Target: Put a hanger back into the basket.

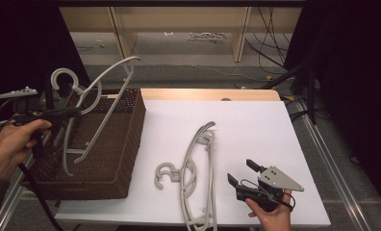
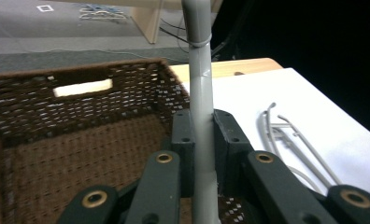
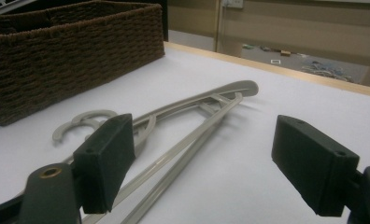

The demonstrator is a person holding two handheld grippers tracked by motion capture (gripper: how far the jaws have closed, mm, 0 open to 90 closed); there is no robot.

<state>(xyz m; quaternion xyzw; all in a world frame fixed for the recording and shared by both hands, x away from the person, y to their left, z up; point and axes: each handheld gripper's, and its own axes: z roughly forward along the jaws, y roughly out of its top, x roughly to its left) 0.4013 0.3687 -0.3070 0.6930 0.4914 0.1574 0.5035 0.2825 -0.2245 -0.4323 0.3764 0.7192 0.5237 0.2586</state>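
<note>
My left gripper (image 1: 75, 113) is shut on a grey plastic hanger (image 1: 95, 96), which it holds tilted over the brown wicker basket (image 1: 126, 144) at the table's left. In the left gripper view the pads (image 2: 183, 135) clamp the hanger's bar (image 2: 201, 84) above the basket's woven floor (image 2: 80, 154). More grey hangers (image 1: 198, 168) lie stacked on the white table top, hooks toward the basket. My right gripper (image 1: 241, 172) stands open at the front right, just beside them. Nothing sits between its pads (image 3: 106, 156), and the lying hangers (image 3: 188, 116) stretch out ahead.
The white board (image 1: 256, 125) covers the table right of the basket. The basket's wall (image 3: 71, 56) stands left of the lying hangers. Beyond the table's far edge are a bare floor, wooden legs and cables (image 1: 270, 43). Dark curtains close both sides.
</note>
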